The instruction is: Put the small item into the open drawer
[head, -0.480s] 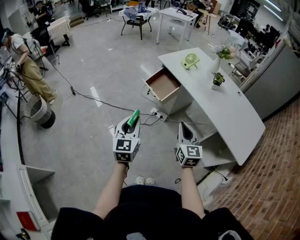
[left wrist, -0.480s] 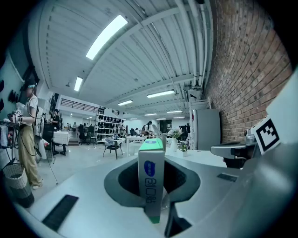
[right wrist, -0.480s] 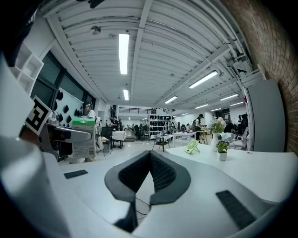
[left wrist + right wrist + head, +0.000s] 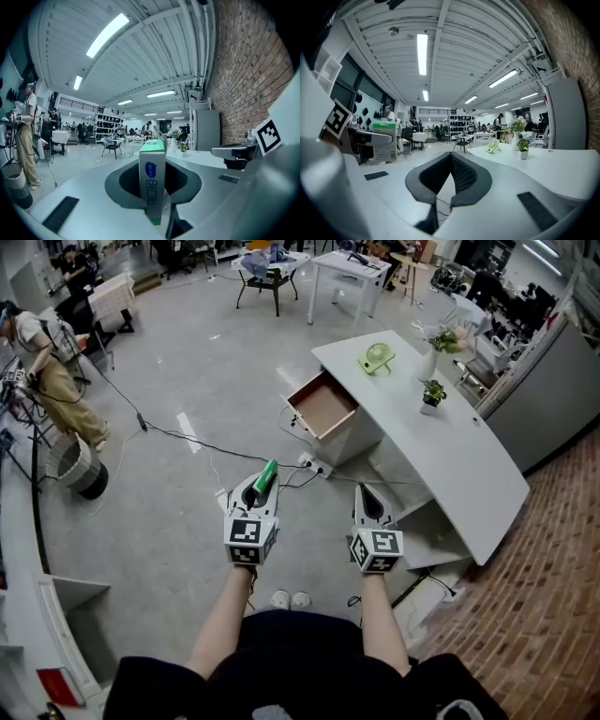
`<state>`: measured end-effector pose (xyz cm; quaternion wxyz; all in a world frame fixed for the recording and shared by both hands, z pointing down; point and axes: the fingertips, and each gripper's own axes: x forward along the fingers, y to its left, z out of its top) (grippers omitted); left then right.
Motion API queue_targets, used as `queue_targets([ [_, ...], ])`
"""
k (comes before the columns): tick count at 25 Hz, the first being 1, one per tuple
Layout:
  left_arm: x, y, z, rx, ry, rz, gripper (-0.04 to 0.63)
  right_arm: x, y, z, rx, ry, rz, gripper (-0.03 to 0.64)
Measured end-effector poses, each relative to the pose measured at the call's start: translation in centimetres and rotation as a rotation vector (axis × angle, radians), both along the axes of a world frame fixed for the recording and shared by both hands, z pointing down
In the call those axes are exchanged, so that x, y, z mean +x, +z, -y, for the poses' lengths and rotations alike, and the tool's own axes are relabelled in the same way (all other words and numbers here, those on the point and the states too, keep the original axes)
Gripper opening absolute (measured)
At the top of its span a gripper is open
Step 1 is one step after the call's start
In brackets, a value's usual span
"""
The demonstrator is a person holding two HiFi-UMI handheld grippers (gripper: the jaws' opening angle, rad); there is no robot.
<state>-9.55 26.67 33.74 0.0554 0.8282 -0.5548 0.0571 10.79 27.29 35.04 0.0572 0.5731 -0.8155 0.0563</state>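
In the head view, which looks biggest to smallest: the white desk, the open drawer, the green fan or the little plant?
1. White desk
2. Open drawer
3. Green fan and little plant look about alike, so no ranking.

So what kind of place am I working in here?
Probably a large open-plan lab or workshop office: cables trailing over a bare grey floor, a long white desk with an open drawer, and more work tables at the far end.

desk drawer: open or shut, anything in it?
Open: drawer juts out from the desk, its brown bottom looks bare.
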Motion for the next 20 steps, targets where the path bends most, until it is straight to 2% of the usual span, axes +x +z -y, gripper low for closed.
queue_targets([
  [9, -0.3, 0.6, 0.7, -0.008, 0.016, 0.000, 0.091, 0.2, 0.1, 0.3, -0.005, 0.037, 0.057, 0.000],
  [14, -0.2, 0.2, 1.3, -0.022, 0.051, -0.030, 0.091, 0.0, 0.2, 0.7, -0.005, 0.064, 0.067, 0.001],
  [20, -1.1, 1.0, 2.3, -0.001, 0.064, 0.006, 0.091, -0.4, -0.1, 0.6, -0.004, 0.099, 0.047, 0.002],
])
